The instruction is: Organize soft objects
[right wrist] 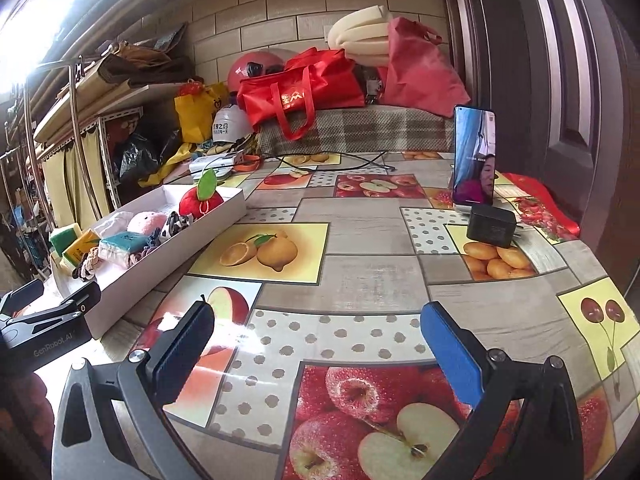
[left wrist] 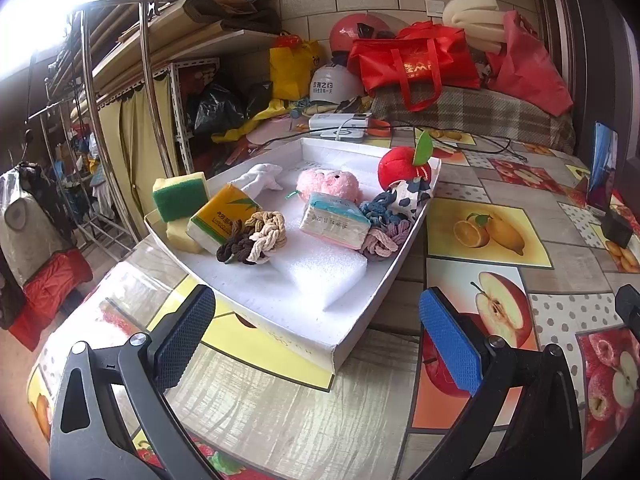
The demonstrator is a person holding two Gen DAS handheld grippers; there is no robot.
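Both tools are spread wide and hold nothing: the left tool point(left wrist: 316, 334) hangs over the near end of the white tray point(left wrist: 360, 320), the right tool point(right wrist: 318, 354) over bare fruit-print worktop point(right wrist: 372, 264), well apart from the tray.

All the soft things lie in the tray. Nearest the left tool is a white foam block point(left wrist: 320, 274); beyond it a blue tissue pack point(left wrist: 335, 221) sits touching a pink-and-blue braided cord point(left wrist: 385, 228), and a brown-and-beige braided cord point(left wrist: 256, 238) rests against a yellow tissue pack point(left wrist: 222, 216). A green-and-yellow sponge point(left wrist: 180, 194) leans at the far-left wall; a pink plush point(left wrist: 328, 185), a white cloth point(left wrist: 260, 176) and a red apple plush point(left wrist: 404, 168) lie farther back.

The likely trouble is crowding. A grab at either tissue pack could snag the cord beside it and drag both. The tray's near corner looks split, so a downward push there might tip or slide the tray. The foam would probably crush under a hard squeeze.
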